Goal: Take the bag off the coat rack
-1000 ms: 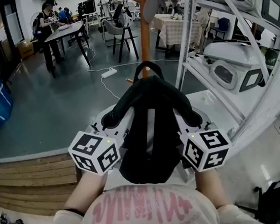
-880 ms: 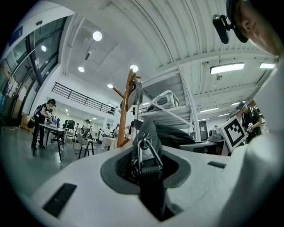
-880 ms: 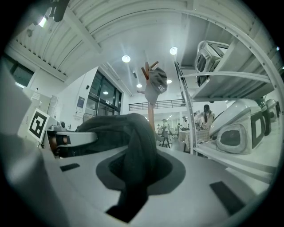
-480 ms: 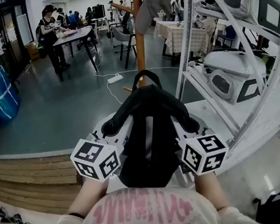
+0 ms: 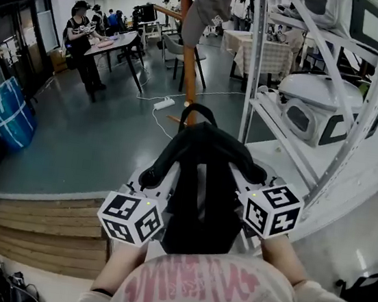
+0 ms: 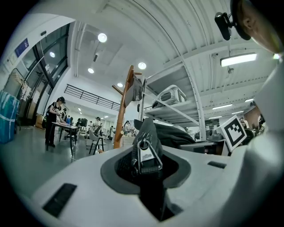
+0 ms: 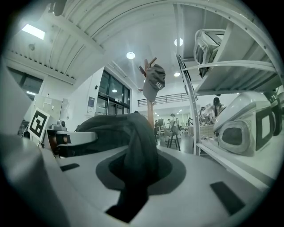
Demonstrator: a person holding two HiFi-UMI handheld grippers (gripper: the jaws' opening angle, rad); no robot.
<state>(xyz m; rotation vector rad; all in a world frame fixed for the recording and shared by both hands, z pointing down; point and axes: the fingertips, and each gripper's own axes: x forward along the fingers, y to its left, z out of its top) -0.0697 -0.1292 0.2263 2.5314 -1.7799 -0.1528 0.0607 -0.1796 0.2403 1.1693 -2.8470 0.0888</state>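
Note:
A black bag [image 5: 201,190] hangs in front of me, held between both grippers, clear of the wooden coat rack [image 5: 190,50] that stands further back. My left gripper [image 5: 152,176] is shut on a bag strap with a metal buckle [image 6: 144,153], which fills the gap between its jaws in the left gripper view. My right gripper [image 5: 255,171] is shut on the other thick black strap [image 7: 135,146]. The bag's top loop [image 5: 201,114] stands up between them. A grey cap [image 7: 154,82] still hangs on the coat rack [image 7: 150,106].
White metal shelving [image 5: 254,72] with white moulded shells [image 5: 320,102] runs close along the right. Wooden steps [image 5: 40,231] lie at lower left. A power strip with cable [image 5: 164,102] is on the floor. People sit at a table [image 5: 114,40] at far left, beside a blue bag [image 5: 10,116].
The room has slid rightward in the head view while both grippers and the bag keep their place in front of me. Both grips are unchanged.

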